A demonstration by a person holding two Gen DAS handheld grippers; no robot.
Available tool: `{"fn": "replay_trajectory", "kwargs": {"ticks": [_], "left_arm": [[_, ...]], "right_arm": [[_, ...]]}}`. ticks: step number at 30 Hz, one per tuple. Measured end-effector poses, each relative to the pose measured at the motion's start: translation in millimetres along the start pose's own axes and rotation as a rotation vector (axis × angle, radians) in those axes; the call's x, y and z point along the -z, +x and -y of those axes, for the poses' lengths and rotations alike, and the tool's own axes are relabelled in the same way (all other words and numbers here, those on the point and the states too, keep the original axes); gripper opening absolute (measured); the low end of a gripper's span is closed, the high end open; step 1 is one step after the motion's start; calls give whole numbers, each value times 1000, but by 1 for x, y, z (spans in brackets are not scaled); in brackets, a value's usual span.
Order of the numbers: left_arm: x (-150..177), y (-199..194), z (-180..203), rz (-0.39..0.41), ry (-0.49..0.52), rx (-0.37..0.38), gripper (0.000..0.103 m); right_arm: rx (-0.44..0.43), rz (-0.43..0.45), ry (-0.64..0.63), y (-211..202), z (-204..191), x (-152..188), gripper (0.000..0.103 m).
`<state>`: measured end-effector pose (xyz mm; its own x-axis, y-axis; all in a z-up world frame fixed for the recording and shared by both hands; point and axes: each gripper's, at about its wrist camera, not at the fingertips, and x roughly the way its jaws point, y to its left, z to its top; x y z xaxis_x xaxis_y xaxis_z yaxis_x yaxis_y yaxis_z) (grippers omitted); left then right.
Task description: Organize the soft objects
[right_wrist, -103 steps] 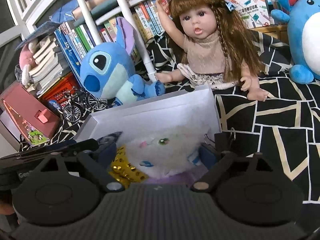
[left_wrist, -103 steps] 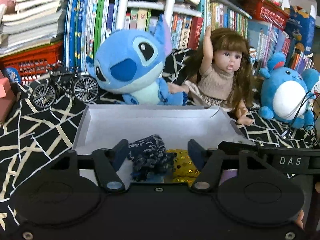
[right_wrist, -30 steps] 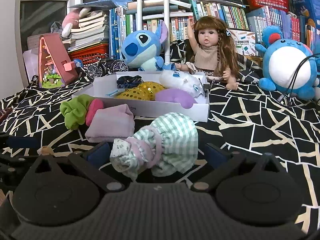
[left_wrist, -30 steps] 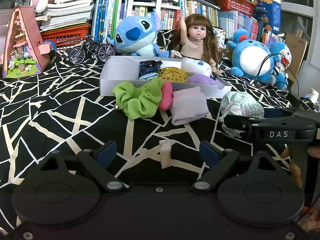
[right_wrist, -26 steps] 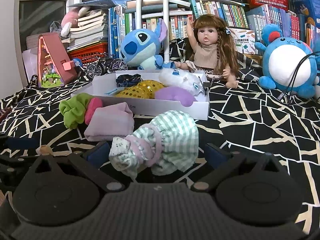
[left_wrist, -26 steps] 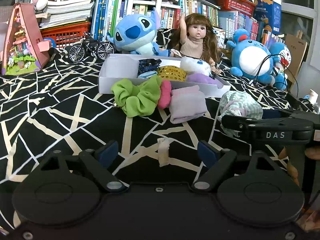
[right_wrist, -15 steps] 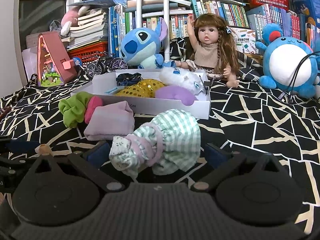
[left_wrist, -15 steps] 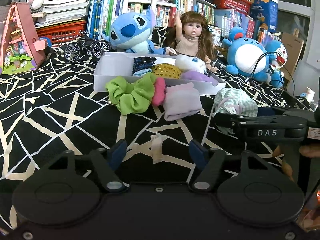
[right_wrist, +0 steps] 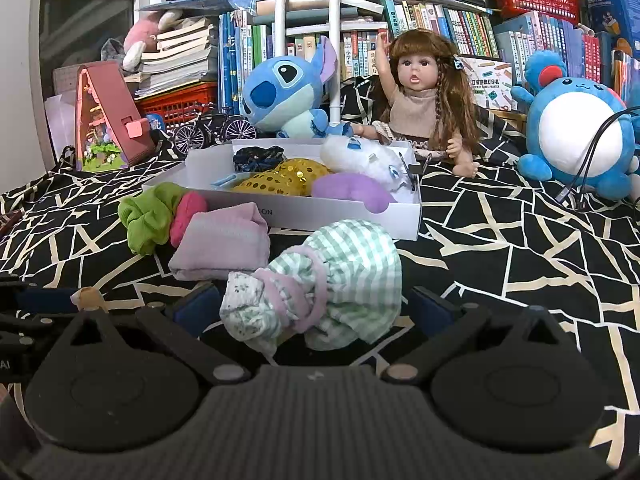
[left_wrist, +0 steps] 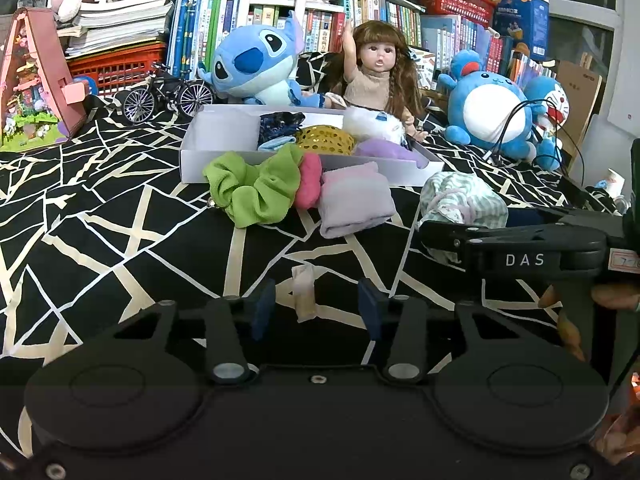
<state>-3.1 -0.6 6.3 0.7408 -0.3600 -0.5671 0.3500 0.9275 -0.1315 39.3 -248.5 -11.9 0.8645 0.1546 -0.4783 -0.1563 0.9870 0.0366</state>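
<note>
The small pale scrap (left_wrist: 304, 294) lies on the black patterned cloth (left_wrist: 100, 240) right between your left gripper (left_wrist: 316, 312)'s blue pads (left_wrist: 262, 310), which are closing on it but do not press it yet. Keep that hand steady and low so both pads meet the scrap squarely; it is tiny and could slip out under the fingers. Off to the right, the checked cloth bundle (right_wrist: 320, 284) sits between your right gripper (right_wrist: 316, 312)'s wide-spread fingers, untouched. Sink those fingers around its bulk before you squeeze, not just the frilly edge. Beyond lie the lilac cloth (right_wrist: 224, 240), the green scrunchie (right_wrist: 148, 216) and the pink one (right_wrist: 186, 216), just before the white box (right_wrist: 344, 216) that already holds several soft pieces.
</note>
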Motion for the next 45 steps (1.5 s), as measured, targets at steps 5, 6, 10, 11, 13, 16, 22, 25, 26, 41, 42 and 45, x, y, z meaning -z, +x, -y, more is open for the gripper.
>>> {"fn": "replay_trajectory", "kwargs": {"ticks": [5, 6, 10, 11, 13, 16, 22, 25, 26, 41, 42, 45], "left_arm": [[0, -1, 1, 4, 2, -4, 27], [-1, -1, 0, 2, 2, -4, 25], [0, -2, 0, 0, 4, -7, 18], [-1, -2, 0, -1, 4, -8, 17], [-1, -3, 0, 1, -1, -11, 15], [-3, -4, -1, 6, -5, -14, 14], [-5, -4, -1, 12, -7, -21, 12], [-6, -5, -2, 16, -8, -23, 11], [-6, -5, -2, 18, -7, -24, 11], [-19, -10, -11, 60, -31, -47, 10], [-19, -10, -11, 61, -32, -49, 10], [-18, -11, -12, 60, -32, -51, 10]], "right_arm": [[1, 0, 1, 0, 0, 0, 103], [1, 0, 2, 0, 0, 0, 103], [-1, 6, 3, -1, 0, 0, 103], [-3, 9, 3, -1, 0, -1, 103], [-8, 14, 0, -3, -1, -1, 103], [-9, 18, -11, -3, -3, -2, 100], [-8, 18, -26, -4, -7, -2, 87], [-16, 23, -28, -5, -7, -2, 77], [-17, 26, -31, -6, -8, -2, 74], [-24, 94, 52, -20, 1, -14, 61], [-23, 98, 50, -21, 0, -14, 61], [-21, 103, 47, -22, 0, -14, 61]]}}
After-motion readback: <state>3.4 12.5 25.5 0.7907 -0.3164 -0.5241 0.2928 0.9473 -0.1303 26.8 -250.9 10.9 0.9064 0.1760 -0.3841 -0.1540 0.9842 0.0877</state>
